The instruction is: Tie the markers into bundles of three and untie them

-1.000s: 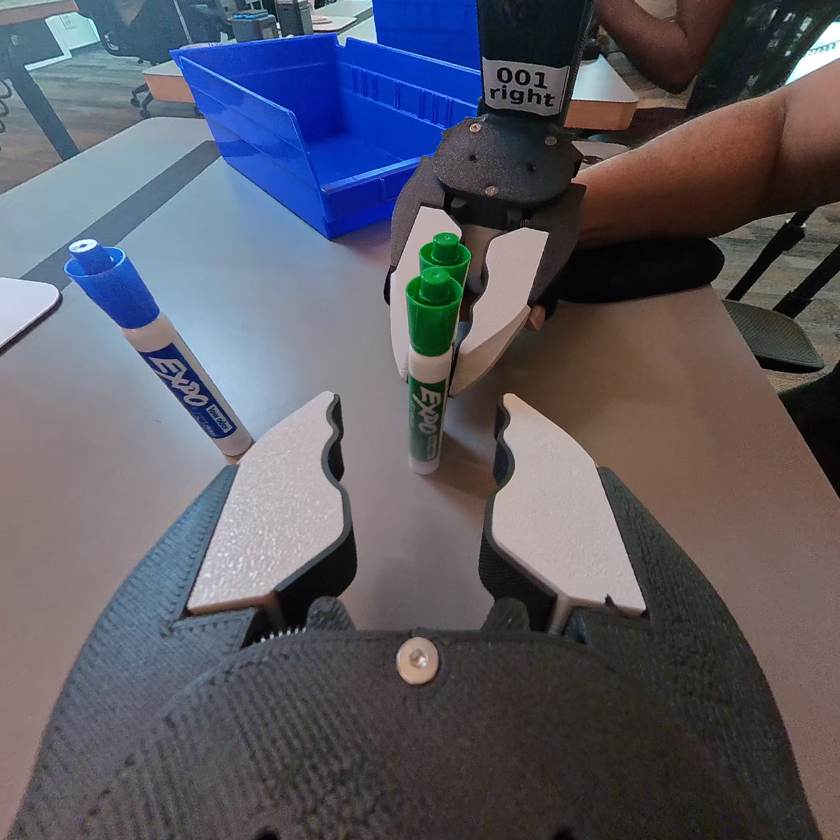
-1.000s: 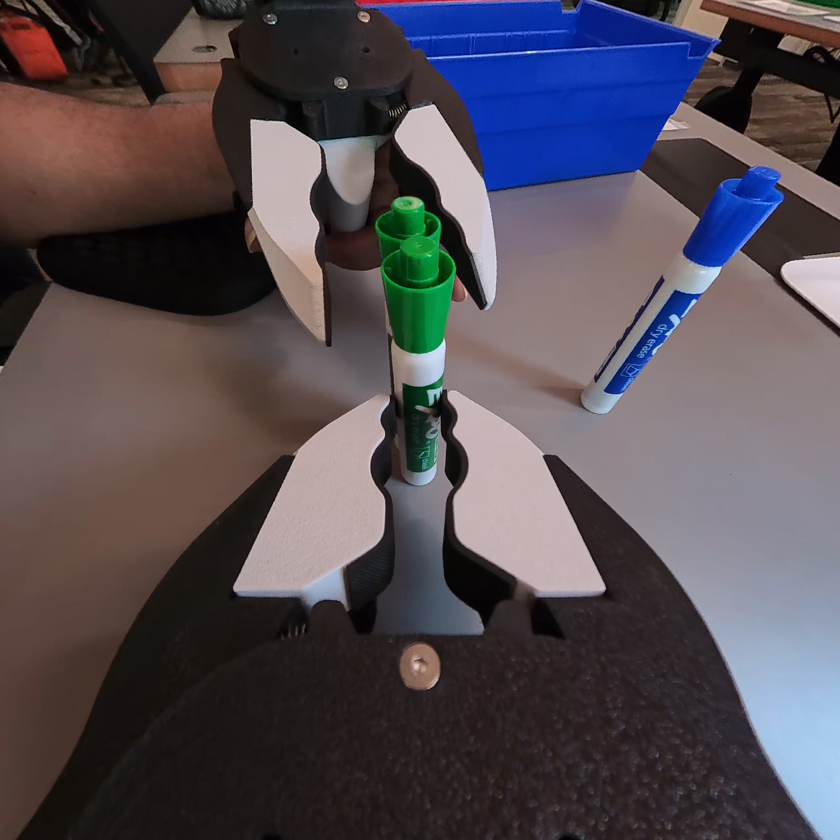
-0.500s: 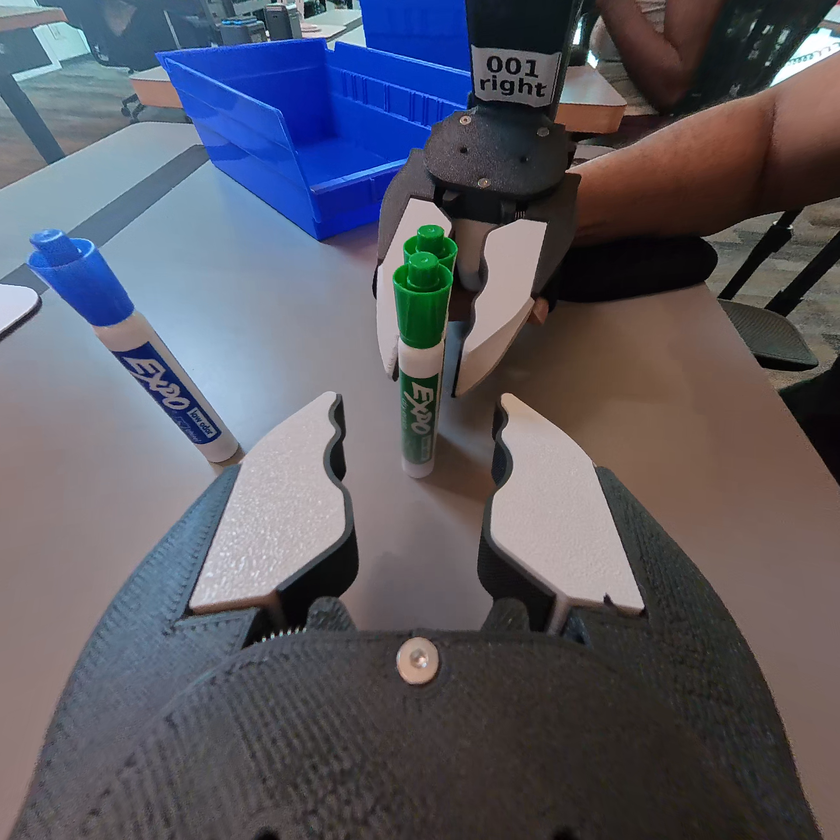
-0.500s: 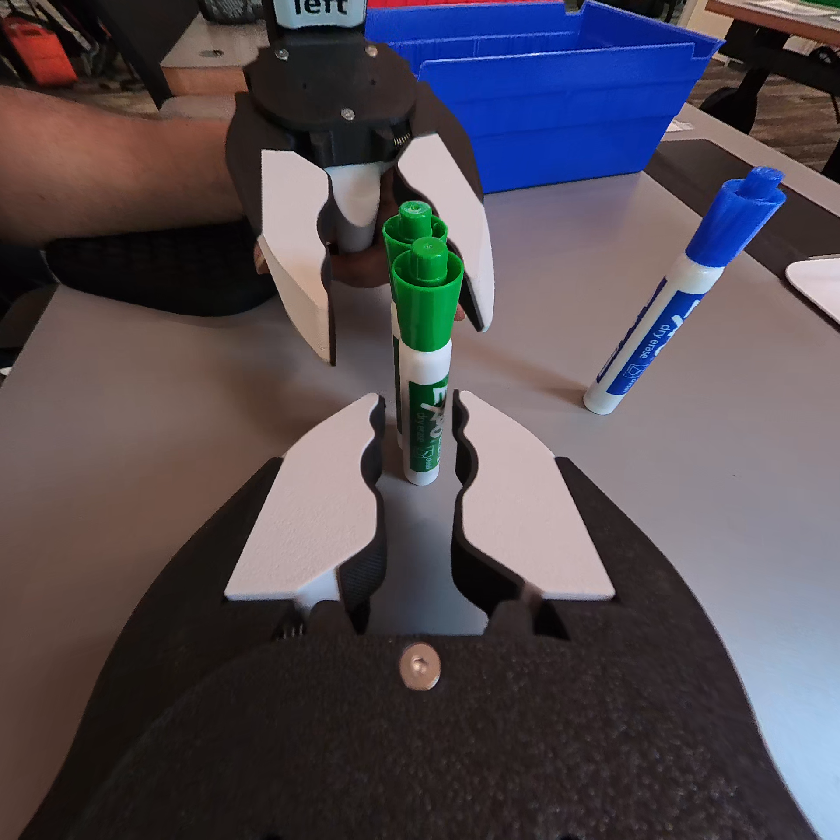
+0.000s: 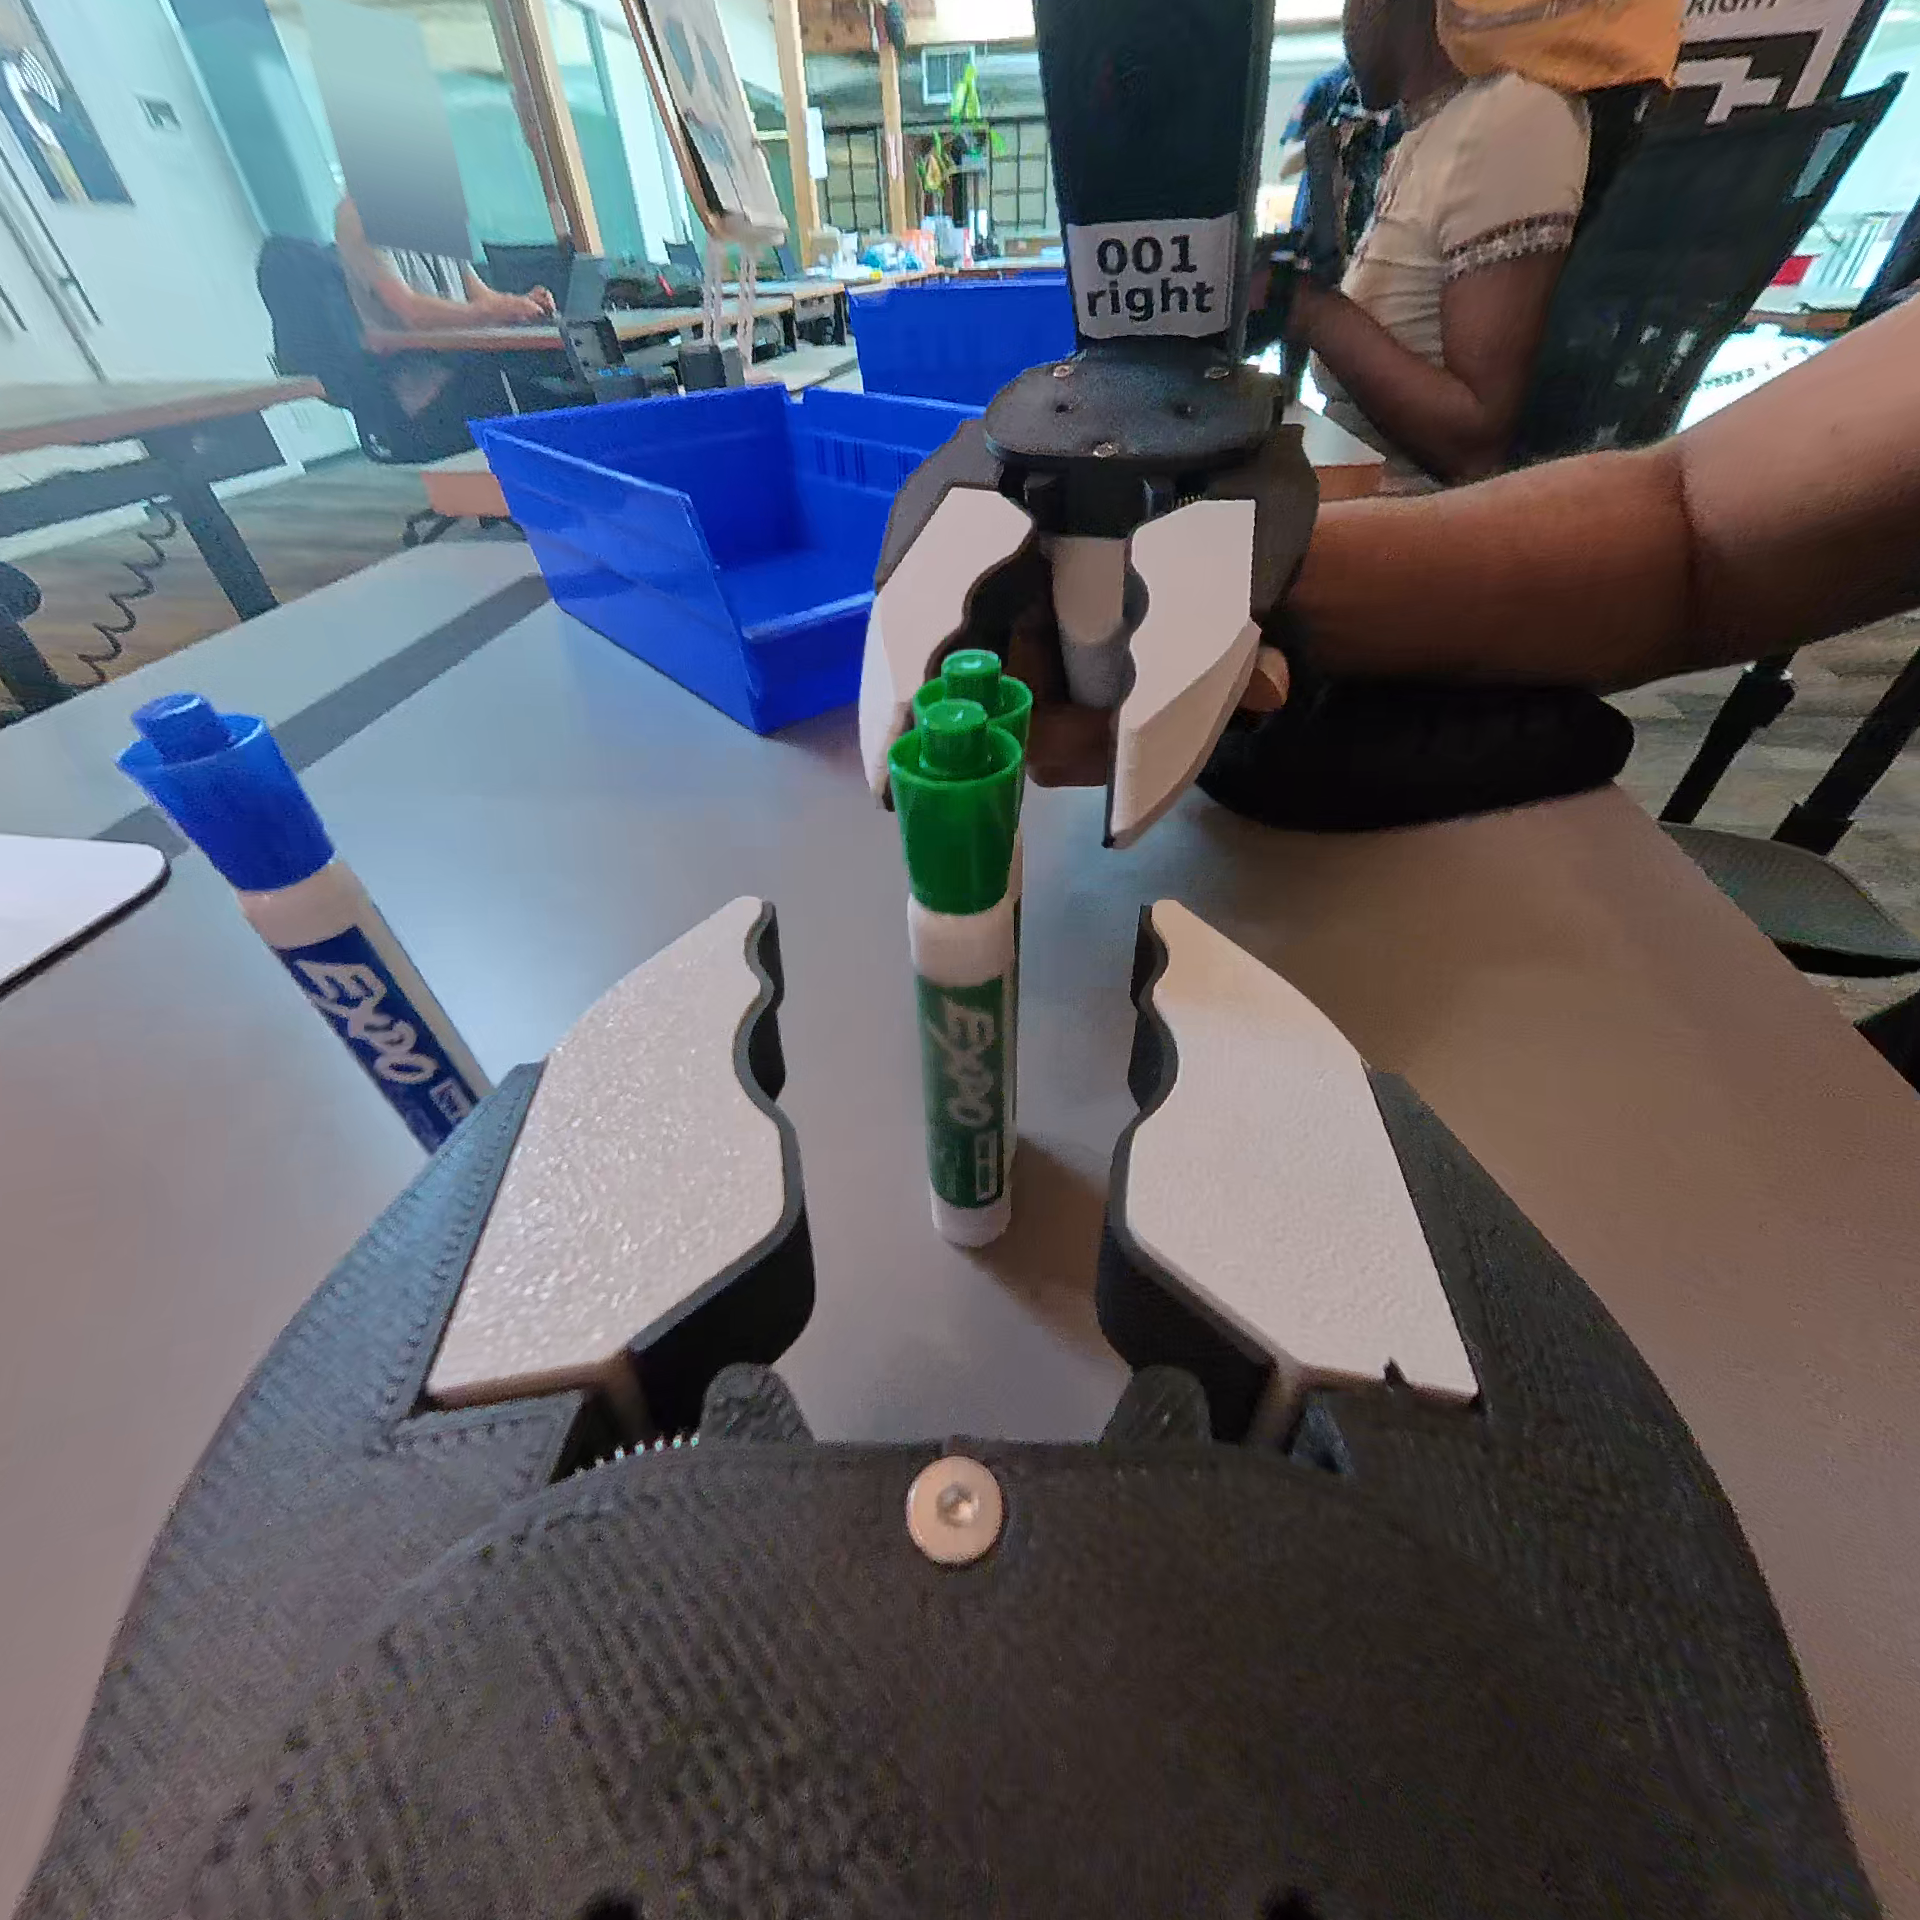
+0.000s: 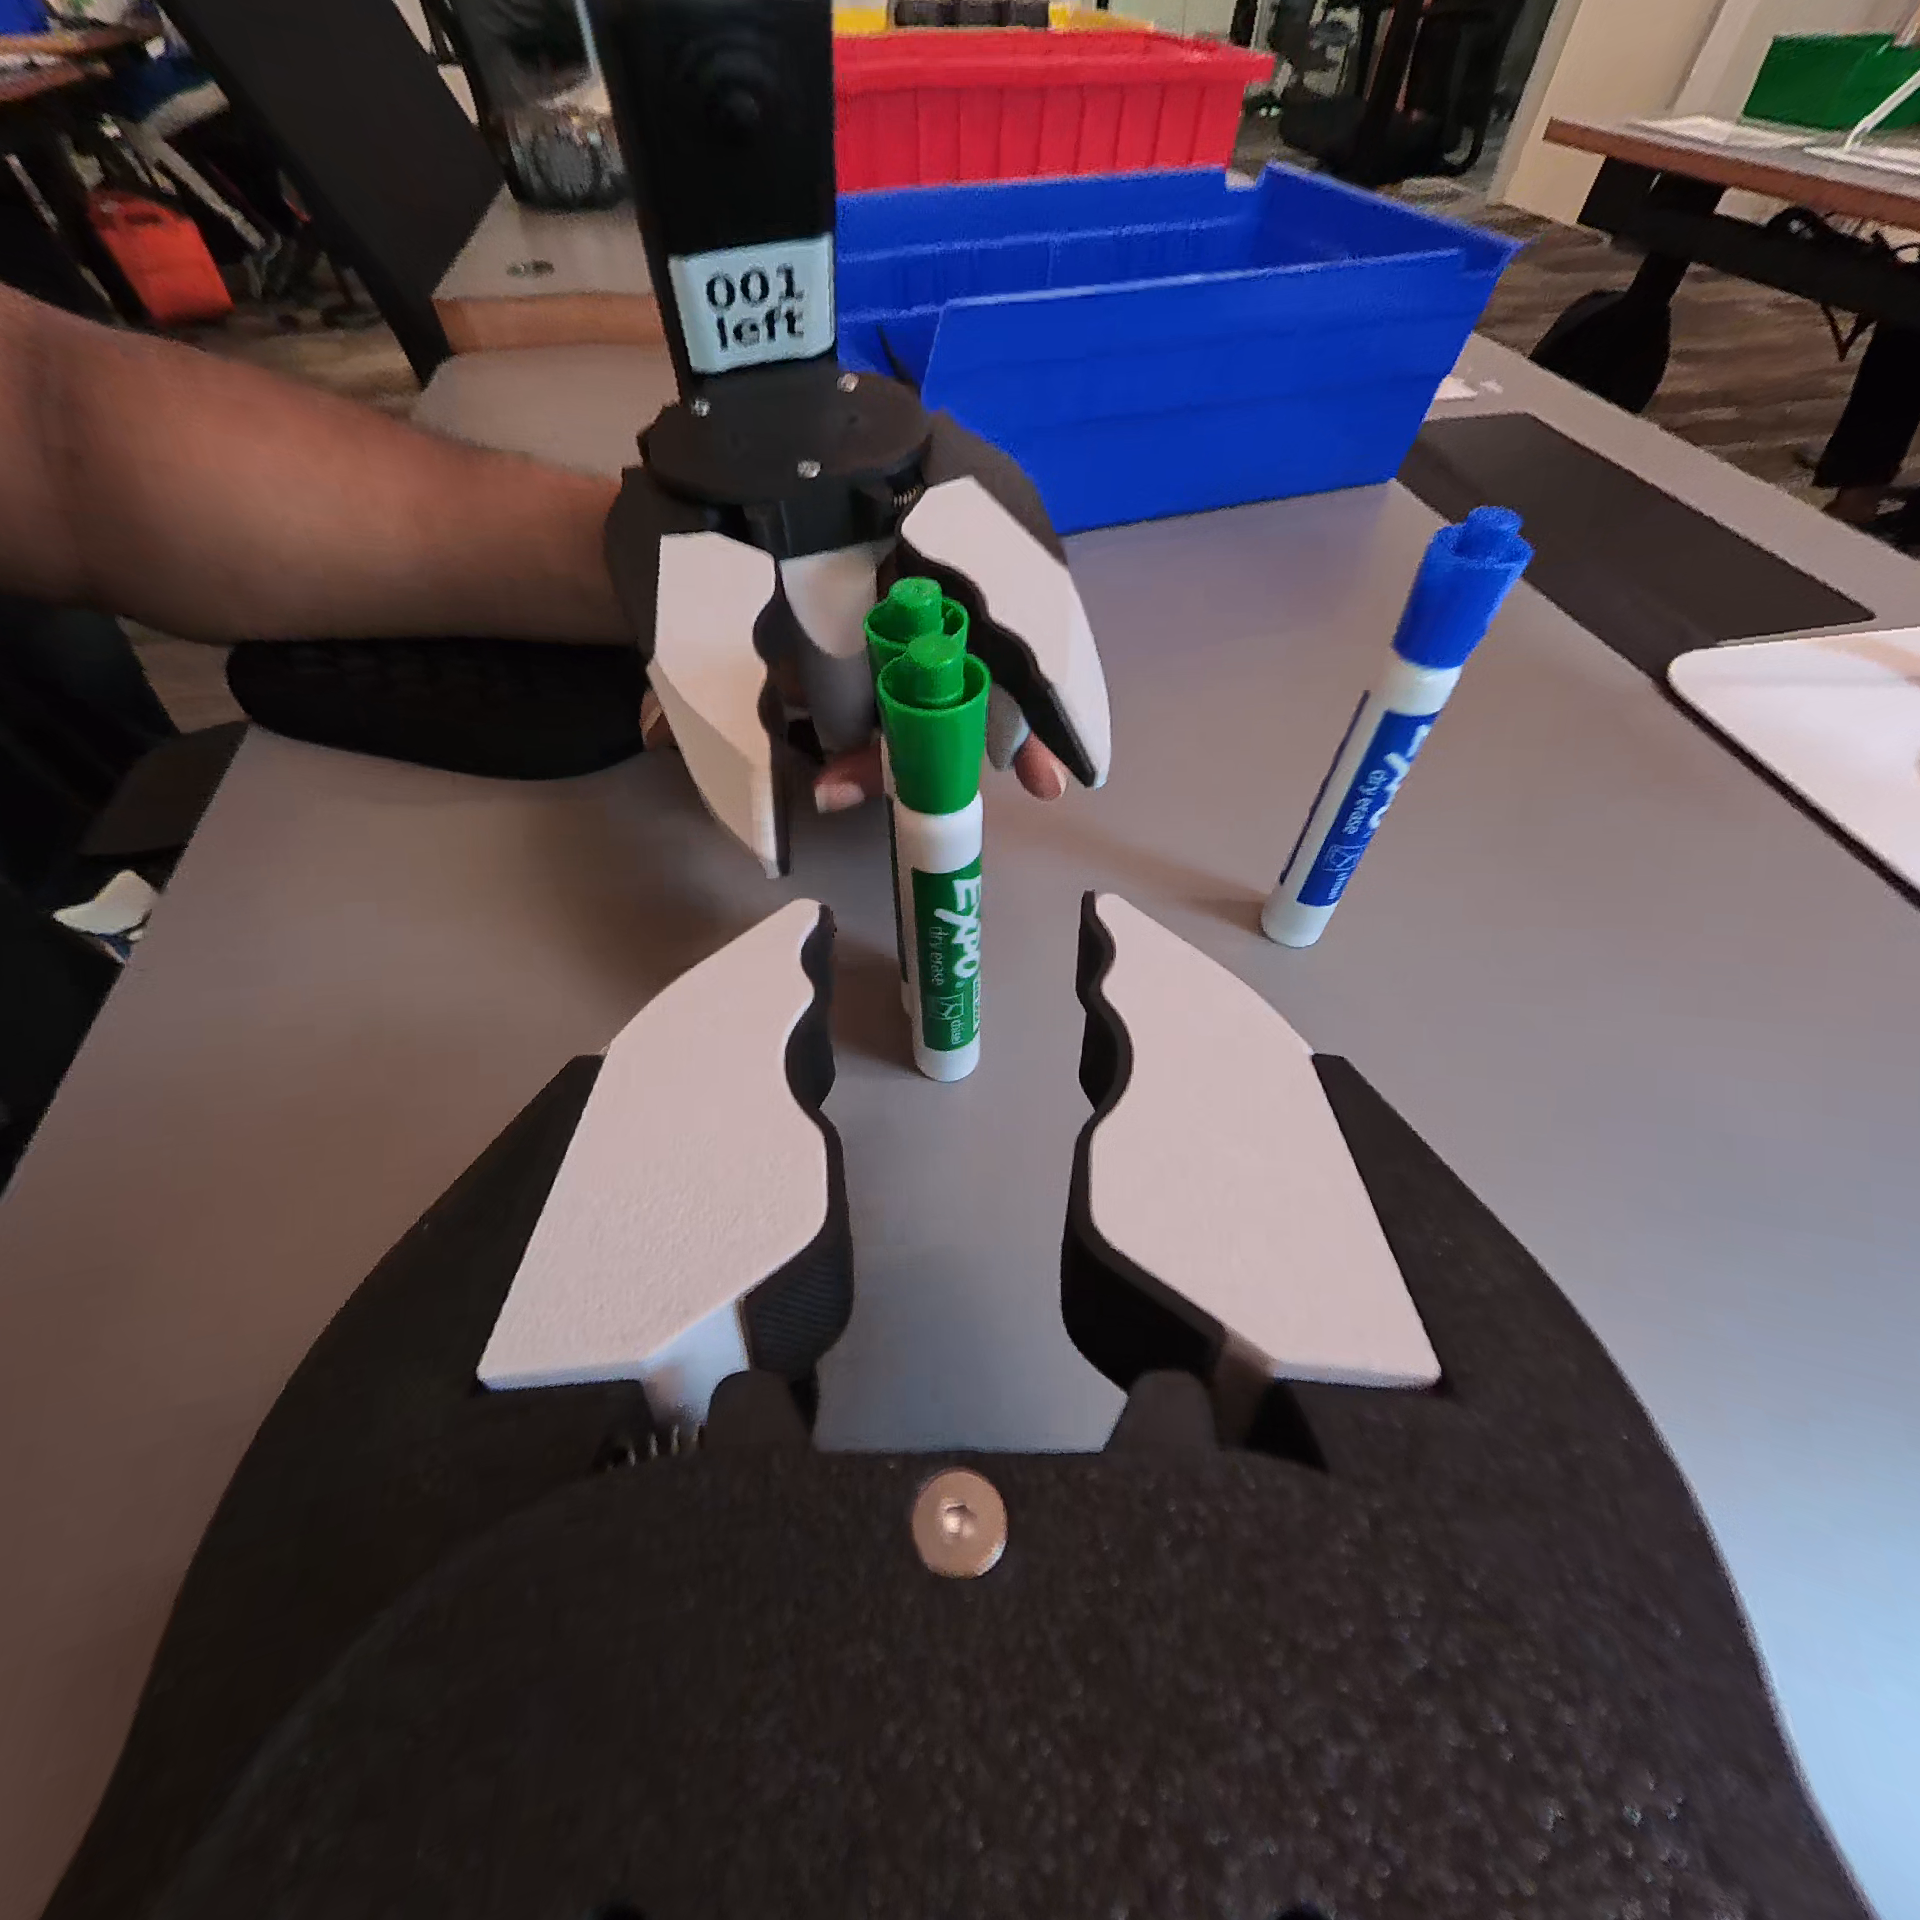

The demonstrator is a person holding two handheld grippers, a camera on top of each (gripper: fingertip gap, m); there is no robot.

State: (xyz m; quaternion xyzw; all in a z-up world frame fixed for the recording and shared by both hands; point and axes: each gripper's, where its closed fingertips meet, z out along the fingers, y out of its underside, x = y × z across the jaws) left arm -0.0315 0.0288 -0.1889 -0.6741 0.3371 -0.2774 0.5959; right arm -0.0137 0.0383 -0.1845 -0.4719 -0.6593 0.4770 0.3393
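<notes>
Two green markers (image 5: 961, 987) stand upright, one behind the other, on the grey table (image 5: 1455, 1039). They also show in the right wrist view (image 6: 935, 862). My left gripper (image 5: 956, 914) is open, its fingers on either side of the markers without touching. My right gripper (image 6: 954, 904) is open too, facing it from the far side, fingers apart from the markers. A blue marker (image 5: 312, 935) stands upright to the left of my left gripper; it also shows in the right wrist view (image 6: 1392, 727).
A blue bin (image 5: 665, 540) stands open on the table behind the markers. A red bin (image 6: 1039, 104) is beyond it. A white board corner (image 6: 1818, 727) lies at the table edge. People sit at desks in the background. Less than 4 cm separates the two grippers' tips.
My right gripper has opened and let go of the green markers, then drawn back a little. My left gripper has closed in around the markers, staying open.
</notes>
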